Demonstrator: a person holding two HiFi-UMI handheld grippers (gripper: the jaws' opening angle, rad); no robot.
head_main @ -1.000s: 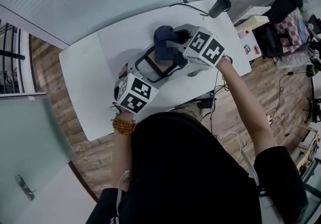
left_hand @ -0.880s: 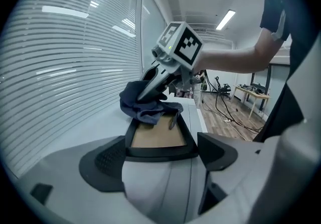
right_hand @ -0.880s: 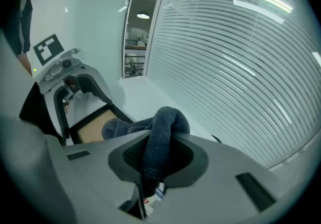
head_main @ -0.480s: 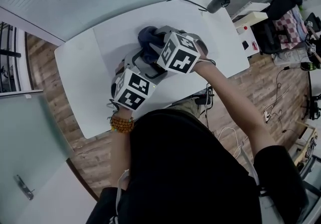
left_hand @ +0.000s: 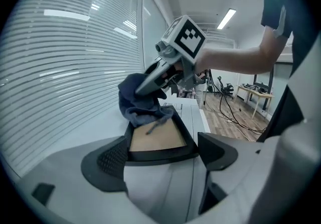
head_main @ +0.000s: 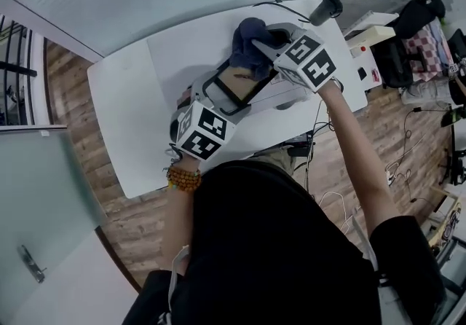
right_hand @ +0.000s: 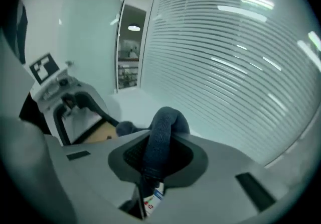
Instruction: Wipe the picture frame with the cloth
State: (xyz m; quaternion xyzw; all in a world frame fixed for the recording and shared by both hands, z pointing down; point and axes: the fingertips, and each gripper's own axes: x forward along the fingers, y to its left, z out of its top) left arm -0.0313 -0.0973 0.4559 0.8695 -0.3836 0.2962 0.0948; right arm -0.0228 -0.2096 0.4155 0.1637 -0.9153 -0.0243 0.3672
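A black-rimmed picture frame (head_main: pixel 234 87) with a tan face is held above the white table (head_main: pixel 145 83). My left gripper (head_main: pixel 207 103) is shut on its near edge; in the left gripper view the frame (left_hand: pixel 158 140) sits clamped between the jaws. A dark blue cloth (head_main: pixel 250 47) rests on the frame's far end, with my right gripper (head_main: pixel 265 44) shut on it. In the right gripper view the cloth (right_hand: pixel 160 135) bulges up between the jaws, and the frame (right_hand: pixel 95 130) and left gripper (right_hand: pixel 55 92) lie beyond. The left gripper view shows the cloth (left_hand: pixel 142 102) touching the frame's far rim.
A black cylinder (head_main: pixel 324 6) stands at the table's far right corner, with a thin cable (head_main: pixel 280 6) beside it. White boxes (head_main: pixel 368 28) and a dark chair (head_main: pixel 415 14) sit past the table's right edge. Wood floor surrounds the table.
The right gripper swept the cloth toward the frame's near left part, then back out to its far end. The left gripper kept its hold on the frame.
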